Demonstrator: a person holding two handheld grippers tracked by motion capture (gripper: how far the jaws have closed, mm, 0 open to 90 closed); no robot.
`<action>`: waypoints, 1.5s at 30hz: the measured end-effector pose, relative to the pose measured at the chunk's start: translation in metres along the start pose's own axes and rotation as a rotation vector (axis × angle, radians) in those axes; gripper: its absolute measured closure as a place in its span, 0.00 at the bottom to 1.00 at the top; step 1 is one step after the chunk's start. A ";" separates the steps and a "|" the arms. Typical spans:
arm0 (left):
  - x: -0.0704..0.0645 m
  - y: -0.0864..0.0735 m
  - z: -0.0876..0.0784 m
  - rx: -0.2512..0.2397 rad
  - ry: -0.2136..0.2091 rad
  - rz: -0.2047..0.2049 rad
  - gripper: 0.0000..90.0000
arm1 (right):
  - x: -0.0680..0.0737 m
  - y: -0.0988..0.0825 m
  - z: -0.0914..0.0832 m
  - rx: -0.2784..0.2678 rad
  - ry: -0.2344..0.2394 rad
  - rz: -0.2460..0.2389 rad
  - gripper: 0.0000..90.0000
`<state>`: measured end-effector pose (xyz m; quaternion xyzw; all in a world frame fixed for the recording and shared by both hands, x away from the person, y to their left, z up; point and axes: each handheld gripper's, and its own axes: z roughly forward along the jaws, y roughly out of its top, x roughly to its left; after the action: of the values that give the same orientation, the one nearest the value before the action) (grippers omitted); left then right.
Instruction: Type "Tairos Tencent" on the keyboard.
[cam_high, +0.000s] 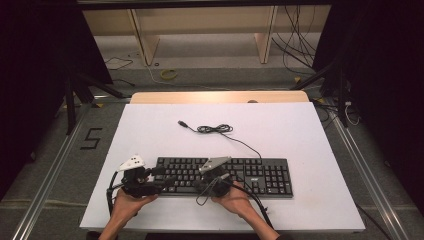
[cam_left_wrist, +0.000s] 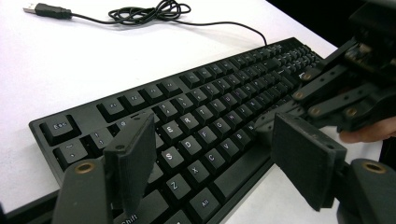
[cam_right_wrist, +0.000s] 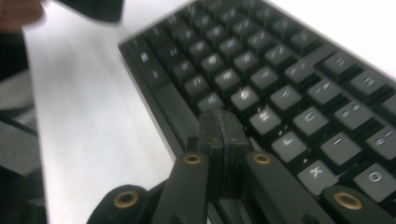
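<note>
1. Keyboard (cam_high: 223, 176) lies flat on white surface (cam_high: 150, 130), near edge toward the person; long axis runs left-right across the high view.
2. Left gripper (cam_high: 159, 176) sits at kbd's left end, pointing along the long axis toward the middle. Fingers (cam_left_wrist: 133, 158) spread wide, nothing between the pads; in the left gripper view they straddle the left letter block (Z, X, C rows below them) w/o visibly touching, so it hovers just over the keys.
3. Right gripper (cam_high: 219, 179) sits over kbd's middle, letter keys. Fingers (cam_right_wrist: 223, 140) pressed together, holding nothing; tips down at the bottom letter row just beside the space bar. Right gripper view is blurred: prob. touching a key, can't confirm contact.
4. Key relation: kbd is directly under/ahead of both sets of fingers; the right one is nearer to the key tops, closed tip suited to a single-key poke. Judgement: key pressing w/ right is the step in hand.
5. Kbd look: black, full-size w/ numpad at right end, white legends, low flat case.
6. Its cable (cam_high: 215, 129) runs from the back edge to a loose coil, USB plug (cam_high: 183, 123) lying free on the surface, well apart from both grippers.
</note>
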<state>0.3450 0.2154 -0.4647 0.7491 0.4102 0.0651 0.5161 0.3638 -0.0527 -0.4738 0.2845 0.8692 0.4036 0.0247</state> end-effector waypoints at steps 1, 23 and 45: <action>0.000 0.000 0.000 0.001 0.001 -0.001 0.34 | 0.000 0.001 -0.002 -0.011 0.002 0.002 1.00; 0.004 0.000 0.000 0.006 0.012 -0.003 0.34 | -0.022 0.015 -0.023 -0.077 -0.035 0.065 0.78; 0.008 0.002 -0.001 0.137 0.096 0.009 0.65 | -0.031 0.039 -0.007 -0.055 -0.044 0.089 0.65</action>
<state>0.3504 0.2214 -0.4650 0.7805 0.4344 0.0752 0.4432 0.4068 -0.0531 -0.4472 0.3309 0.8435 0.4218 0.0337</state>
